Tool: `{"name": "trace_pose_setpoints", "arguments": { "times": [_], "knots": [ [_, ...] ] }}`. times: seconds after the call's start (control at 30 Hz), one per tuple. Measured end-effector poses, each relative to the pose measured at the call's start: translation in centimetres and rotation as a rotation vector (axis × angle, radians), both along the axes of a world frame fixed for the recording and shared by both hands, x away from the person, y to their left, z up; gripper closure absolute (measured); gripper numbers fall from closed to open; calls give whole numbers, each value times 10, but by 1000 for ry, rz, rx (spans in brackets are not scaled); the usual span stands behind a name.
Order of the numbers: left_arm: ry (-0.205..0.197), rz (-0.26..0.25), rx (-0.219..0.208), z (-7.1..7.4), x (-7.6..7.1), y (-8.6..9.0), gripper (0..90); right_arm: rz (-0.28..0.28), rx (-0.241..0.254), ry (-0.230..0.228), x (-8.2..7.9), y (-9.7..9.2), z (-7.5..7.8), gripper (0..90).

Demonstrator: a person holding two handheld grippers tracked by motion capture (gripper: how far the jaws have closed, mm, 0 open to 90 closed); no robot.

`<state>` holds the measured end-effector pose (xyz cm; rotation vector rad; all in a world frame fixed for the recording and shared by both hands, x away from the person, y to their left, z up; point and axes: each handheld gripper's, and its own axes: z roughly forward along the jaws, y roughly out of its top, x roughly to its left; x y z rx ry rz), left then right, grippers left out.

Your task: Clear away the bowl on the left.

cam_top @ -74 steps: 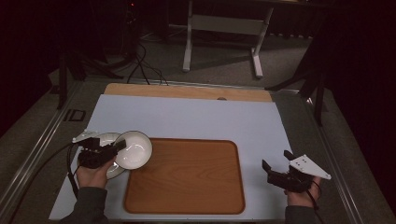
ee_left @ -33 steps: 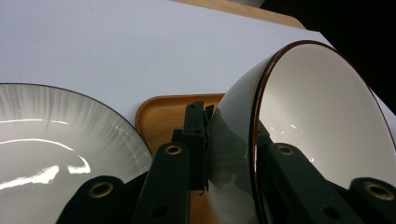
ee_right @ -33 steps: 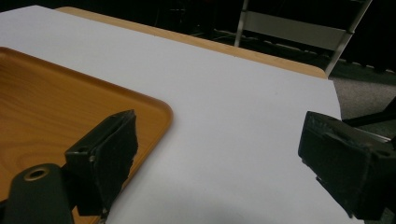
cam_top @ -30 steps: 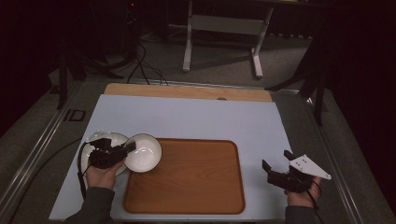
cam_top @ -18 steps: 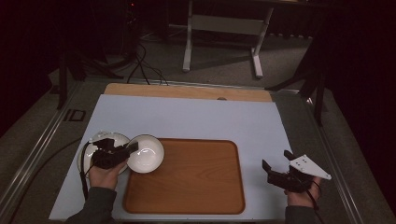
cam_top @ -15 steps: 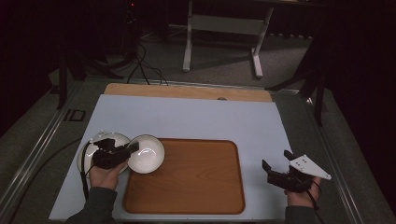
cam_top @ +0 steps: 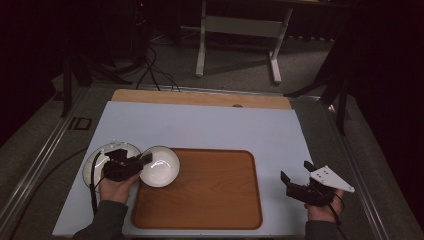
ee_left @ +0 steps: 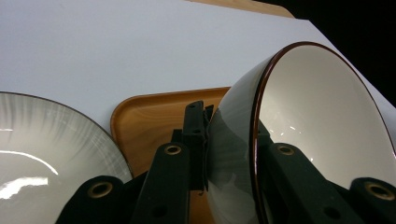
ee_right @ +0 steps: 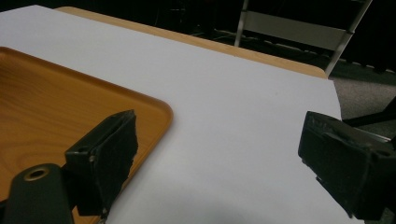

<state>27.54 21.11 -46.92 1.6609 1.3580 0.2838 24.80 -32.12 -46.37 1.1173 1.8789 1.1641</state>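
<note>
Overhead, a pale blue table (cam_top: 210,125) carries a wooden tray (cam_top: 210,195), over whose left edge the left gripper (cam_top: 142,161) clamps the rim of a tilted white bowl (cam_top: 161,167) beside a plate (cam_top: 97,159), while the right gripper (cam_top: 295,176), jaws apart and holding nothing, rests right of the tray.

A table (cam_top: 210,125) topped with a pale blue-white sheet; on it a wooden tray (cam_top: 210,192) and, left, a white plate (cam_top: 95,162)
</note>
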Motion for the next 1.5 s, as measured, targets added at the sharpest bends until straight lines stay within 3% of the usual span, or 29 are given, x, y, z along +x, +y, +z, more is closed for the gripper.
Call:
{"name": "trace_pose_setpoints", "arguments": {
  "times": [1.5],
  "knots": [
    [28,-89,-9,-11,7,-25,773,1,-2,0,0,0,0,114]
  ]
}}
